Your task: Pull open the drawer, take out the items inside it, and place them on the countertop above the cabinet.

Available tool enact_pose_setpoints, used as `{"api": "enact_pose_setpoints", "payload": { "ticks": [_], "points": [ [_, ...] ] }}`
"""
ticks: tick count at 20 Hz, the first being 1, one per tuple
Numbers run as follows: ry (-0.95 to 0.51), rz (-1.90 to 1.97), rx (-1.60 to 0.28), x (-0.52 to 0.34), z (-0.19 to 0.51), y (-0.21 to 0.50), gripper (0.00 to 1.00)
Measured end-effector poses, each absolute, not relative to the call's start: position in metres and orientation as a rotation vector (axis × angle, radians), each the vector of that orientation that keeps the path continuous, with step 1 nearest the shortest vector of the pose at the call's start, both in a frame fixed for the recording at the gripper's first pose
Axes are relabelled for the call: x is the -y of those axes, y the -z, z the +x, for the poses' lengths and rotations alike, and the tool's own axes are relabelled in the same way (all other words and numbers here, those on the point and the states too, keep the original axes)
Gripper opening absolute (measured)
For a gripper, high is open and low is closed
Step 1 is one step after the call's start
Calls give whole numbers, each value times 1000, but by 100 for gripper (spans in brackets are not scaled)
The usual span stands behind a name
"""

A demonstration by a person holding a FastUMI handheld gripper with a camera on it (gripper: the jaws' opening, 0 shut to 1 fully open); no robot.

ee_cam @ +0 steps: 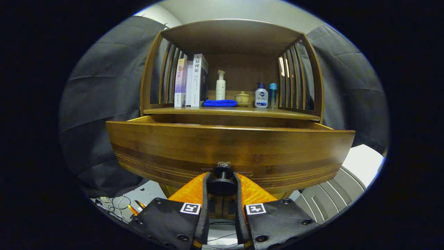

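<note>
On the shelf I note three upright books (pixel 191 80), a folded blue cloth (pixel 220 102) beside them, a white pump bottle (pixel 220 85), a small lidded pot (pixel 242 98), a blue-capped pump bottle (pixel 261 96) and a slim blue bottle (pixel 273 95). Loose cables (pixel 116 205) lie below.

Your gripper (pixel 222 180) has matt black fingers (pixel 205 194) on ribbed orange plastic, closed round the smooth black knob (pixel 222 181). The drawer (pixel 229 149) is glossy banded wood. On the countertop (pixel 229 111): a soft blue cloth (pixel 220 102) and paper-covered books (pixel 191 80).
</note>
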State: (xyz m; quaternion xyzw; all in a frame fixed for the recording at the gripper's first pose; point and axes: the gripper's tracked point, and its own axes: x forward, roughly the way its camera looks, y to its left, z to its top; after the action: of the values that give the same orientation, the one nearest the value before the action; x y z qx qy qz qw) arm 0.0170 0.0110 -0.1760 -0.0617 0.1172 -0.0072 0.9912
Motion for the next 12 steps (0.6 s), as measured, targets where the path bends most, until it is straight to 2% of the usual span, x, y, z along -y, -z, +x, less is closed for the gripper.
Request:
{"api": "enact_pose_setpoints", "payload": {
  "ticks": [2,6,12],
  "points": [
    [15,-120,-229,-11,15,176,33],
    [10,-149,-193,-12,16,171,50],
    [12,-146,-94,-13,15,143,95]
  ]
}}
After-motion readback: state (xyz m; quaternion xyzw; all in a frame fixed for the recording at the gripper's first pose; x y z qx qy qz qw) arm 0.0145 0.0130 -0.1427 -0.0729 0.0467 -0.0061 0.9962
